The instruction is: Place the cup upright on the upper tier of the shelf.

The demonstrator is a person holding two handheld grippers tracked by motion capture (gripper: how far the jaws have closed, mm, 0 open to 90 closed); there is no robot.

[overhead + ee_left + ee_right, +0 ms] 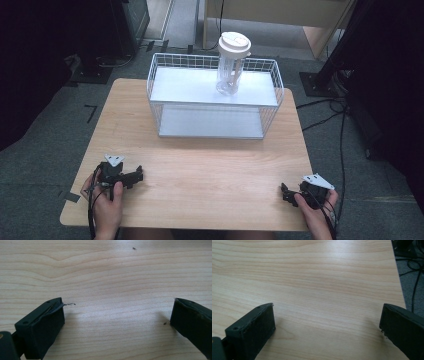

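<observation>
Bottle [231, 62]: clear plastic, white lid, standing upright on the top shelf of the white wire rack [215, 95]. It sits toward the right half of that shelf, near the back wire rim. Rack stands at the far side of the wooden table [200, 160], centred. Lower shelf of the rack is a pale flat panel.

My left gripper [136, 176] rests at the near left corner of the table, held in my left hand [107, 200], jaws pointing toward the table's middle. Well apart from the rack and from the bottle. In the left gripper view the two black jaws stand wide apart with bare wood grain between them; nothing held. A thin frayed strip sticks off the tip of the jaw at the left of that view.

My right gripper [284, 192] rests at the near right corner, in my right hand [315, 210], jaws pointing inward toward the left. Right gripper view: jaws likewise spread wide, bare tabletop between them, table edge and grey floor with cables at the upper right. Nothing held.

Both grippers well apart from each other.
</observation>
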